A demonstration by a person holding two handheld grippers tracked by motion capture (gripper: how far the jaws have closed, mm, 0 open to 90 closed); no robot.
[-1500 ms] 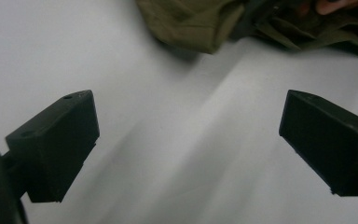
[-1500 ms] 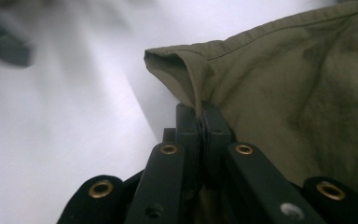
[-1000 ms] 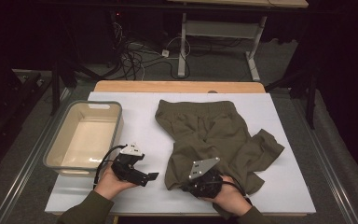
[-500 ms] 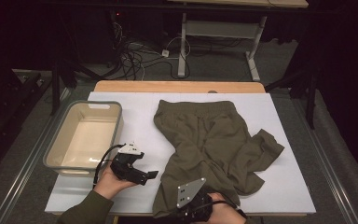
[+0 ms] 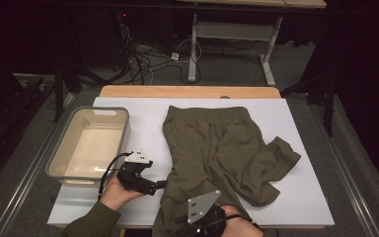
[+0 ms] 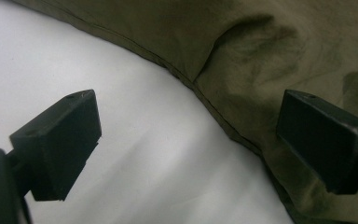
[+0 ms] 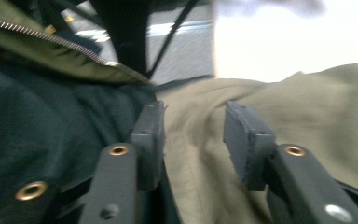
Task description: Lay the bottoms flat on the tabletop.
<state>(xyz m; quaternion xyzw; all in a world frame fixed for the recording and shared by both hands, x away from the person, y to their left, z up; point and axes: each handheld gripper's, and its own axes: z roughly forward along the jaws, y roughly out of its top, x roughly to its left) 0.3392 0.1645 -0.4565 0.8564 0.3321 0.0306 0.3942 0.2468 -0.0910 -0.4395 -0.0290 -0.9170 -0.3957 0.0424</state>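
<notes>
One pair of olive shorts [image 5: 217, 148] lies spread mid-table, its near hem pulled to the table's near edge; the right gripper [image 5: 208, 213], jaws just parting, has let it go; the left gripper [image 5: 159, 185] waits wide open, empty, beside the left hem. Next, I'd guess, a fresh grip for folding; one grey bin [image 5: 59, 163] stands at the left.

You've got olive-green shorts [image 5: 217, 148] spread mostly flat on the white sheet, centre of the frame — waistband toward the top, one leg rumpled and folded out to the right, the other running down to the bottom edge, creased.
</notes>
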